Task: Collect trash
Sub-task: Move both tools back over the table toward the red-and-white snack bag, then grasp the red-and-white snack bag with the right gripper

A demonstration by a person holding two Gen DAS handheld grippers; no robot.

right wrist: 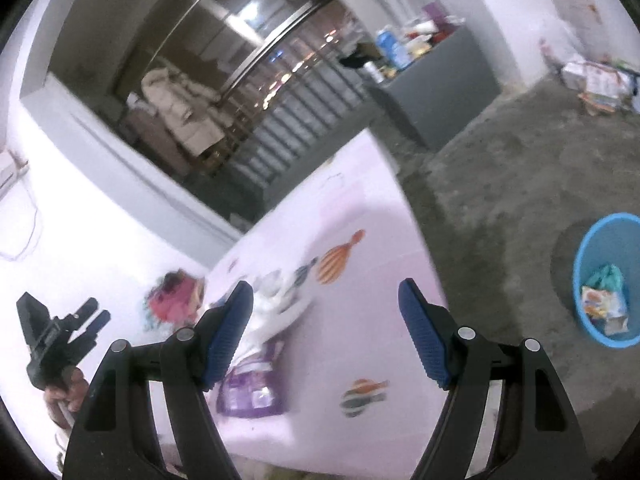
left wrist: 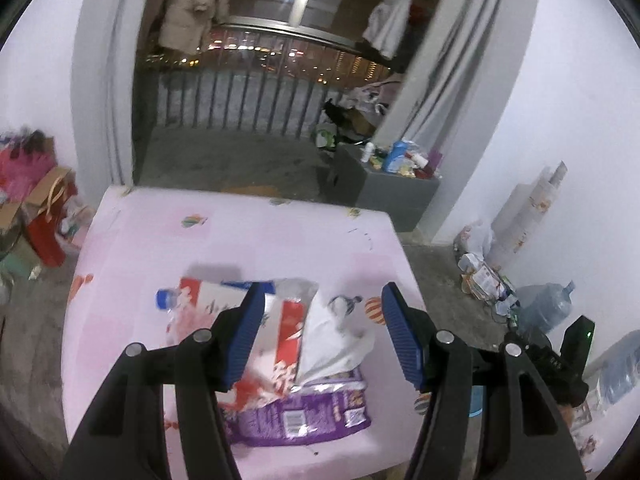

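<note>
Both the left gripper [left wrist: 322, 336] and the right gripper [right wrist: 326, 330] hang with jaws wide and empty above the pink table [left wrist: 256, 236], where a red packet [left wrist: 280, 344], a white tissue [left wrist: 336, 340] and a purple bag [left wrist: 304, 412] lie heaped together, well apart from the blue bin [right wrist: 600, 320] on the floor.

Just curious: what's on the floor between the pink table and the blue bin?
Nothing: bare grey concrete floor separates pink-clothed table from round blue plastic bin, right wrist view.
</note>
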